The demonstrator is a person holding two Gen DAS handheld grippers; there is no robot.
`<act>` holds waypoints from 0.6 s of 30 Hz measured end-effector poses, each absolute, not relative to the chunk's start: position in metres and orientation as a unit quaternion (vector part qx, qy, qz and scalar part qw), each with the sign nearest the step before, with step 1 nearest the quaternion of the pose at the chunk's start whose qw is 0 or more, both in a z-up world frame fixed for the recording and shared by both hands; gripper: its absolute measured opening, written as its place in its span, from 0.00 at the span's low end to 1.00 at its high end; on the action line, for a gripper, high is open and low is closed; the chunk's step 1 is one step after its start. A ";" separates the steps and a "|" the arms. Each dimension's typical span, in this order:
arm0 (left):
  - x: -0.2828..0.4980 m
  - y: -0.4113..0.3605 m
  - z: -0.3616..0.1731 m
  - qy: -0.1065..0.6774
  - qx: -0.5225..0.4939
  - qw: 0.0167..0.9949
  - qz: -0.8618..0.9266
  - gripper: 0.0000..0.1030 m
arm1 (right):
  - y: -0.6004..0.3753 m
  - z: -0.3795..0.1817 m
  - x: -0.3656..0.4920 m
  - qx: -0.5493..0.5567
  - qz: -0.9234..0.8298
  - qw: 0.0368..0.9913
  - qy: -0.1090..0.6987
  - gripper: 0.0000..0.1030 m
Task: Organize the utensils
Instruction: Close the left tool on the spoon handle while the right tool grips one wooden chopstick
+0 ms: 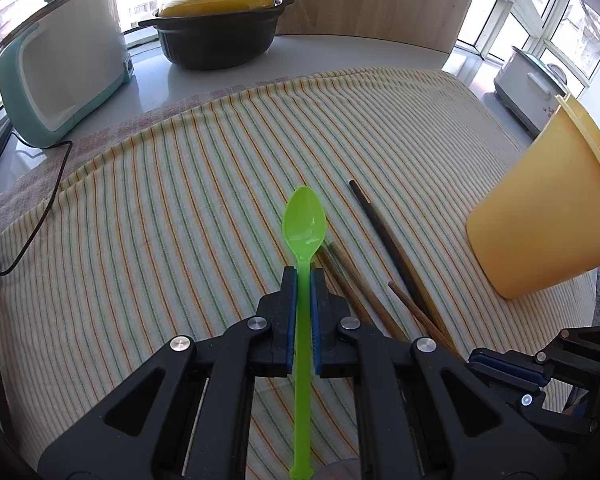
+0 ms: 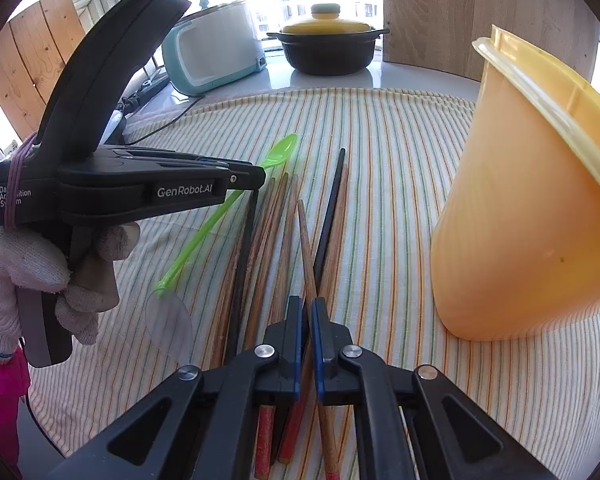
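My left gripper (image 1: 304, 276) is shut on the handle of a green plastic spoon (image 1: 303, 220), whose bowl points away from me above the striped cloth. In the right wrist view the same spoon (image 2: 278, 154) sticks out of the left gripper (image 2: 260, 174), held by a gloved hand (image 2: 28, 268). My right gripper (image 2: 308, 306) is shut on a brown wooden chopstick (image 2: 305, 240) that slants up out of a pile of wooden and black chopsticks (image 2: 268, 224). A tall yellow plastic cup (image 2: 532, 208) stands to the right, also seen as the yellow cup (image 1: 548, 216).
A striped cloth (image 1: 160, 208) covers the table. At the back stand a teal and white appliance (image 1: 64, 68) with a black cord, a black pot with a yellow lid (image 1: 220, 28) and a wooden board (image 1: 376, 0). A clear plastic spoon bowl (image 2: 170, 324) lies by the chopsticks.
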State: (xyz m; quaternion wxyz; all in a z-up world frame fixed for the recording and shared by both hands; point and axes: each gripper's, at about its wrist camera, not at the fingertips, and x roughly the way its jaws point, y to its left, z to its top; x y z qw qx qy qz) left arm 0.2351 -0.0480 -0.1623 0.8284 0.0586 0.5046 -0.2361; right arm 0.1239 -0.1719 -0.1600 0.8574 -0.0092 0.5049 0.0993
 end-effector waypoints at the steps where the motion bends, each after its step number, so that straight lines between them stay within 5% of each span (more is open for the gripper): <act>1: 0.235 -0.047 -0.162 0.505 0.059 0.829 -0.235 0.04 | -0.171 -0.160 0.125 -0.012 0.103 0.856 0.507 0.06; 3: 0.234 -0.044 -0.162 0.505 0.056 0.828 -0.235 0.04 | -0.169 -0.161 0.127 -0.021 0.111 0.851 0.512 0.24; 5: 0.234 -0.044 -0.162 0.506 0.056 0.829 -0.234 0.04 | -0.165 -0.162 0.128 -0.040 0.113 0.851 0.511 0.25; 10: 0.234 -0.044 -0.162 0.506 0.057 0.829 -0.233 0.04 | -0.164 -0.169 0.134 -0.048 0.114 0.844 0.523 0.09; 18: 0.231 -0.042 -0.163 0.507 0.051 0.829 -0.233 0.04 | -0.172 -0.157 0.134 -0.034 0.113 0.851 0.511 0.03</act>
